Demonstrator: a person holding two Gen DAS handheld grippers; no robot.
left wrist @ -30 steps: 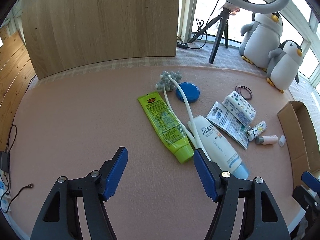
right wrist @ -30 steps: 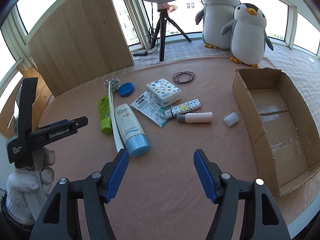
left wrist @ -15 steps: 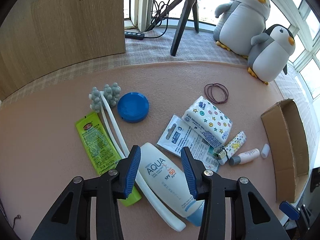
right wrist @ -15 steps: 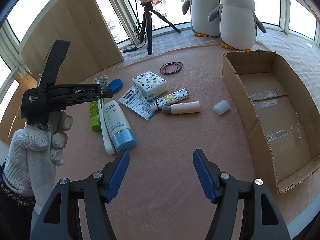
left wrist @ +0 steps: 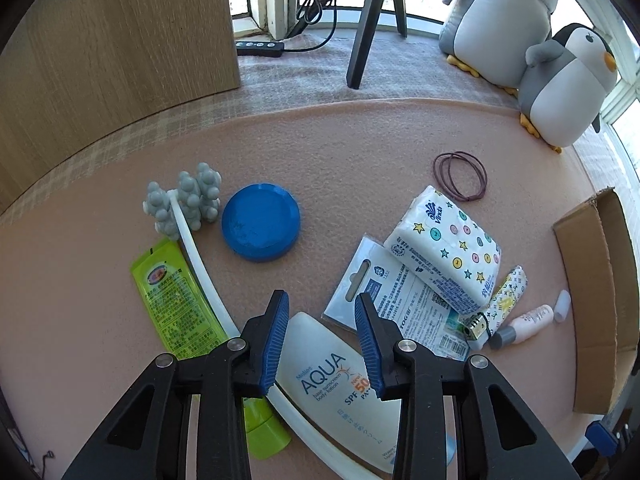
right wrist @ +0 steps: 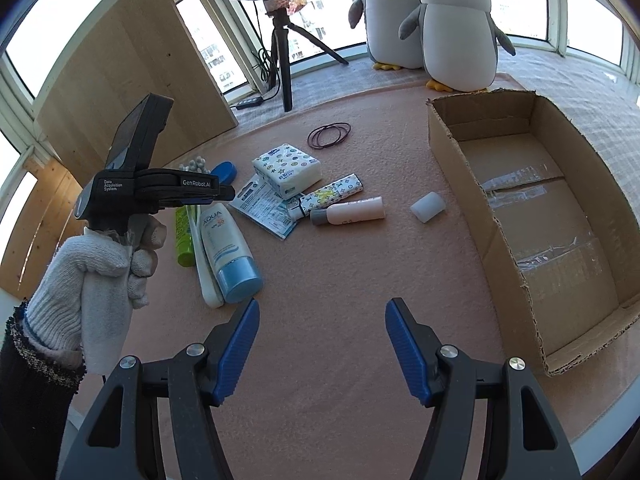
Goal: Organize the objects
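The left gripper (left wrist: 322, 312) is held low over the flat white AQUA sunscreen tube (left wrist: 340, 384), its ribbed blue pads partly apart on either side of the tube's crimped end; contact cannot be told. The tube lies on the pink felt mat (left wrist: 340, 152), touching a curved white massager handle (left wrist: 200, 264) with a glossy green tube (left wrist: 176, 296) just beyond. The right gripper (right wrist: 320, 320) is spread wide over bare mat. A corrugated cardboard box (right wrist: 460, 148) is seen open at the right.

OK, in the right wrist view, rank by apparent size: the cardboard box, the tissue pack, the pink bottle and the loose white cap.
1. cardboard box
2. tissue pack
3. pink bottle, close to the pack, so this is unsure
4. white cap
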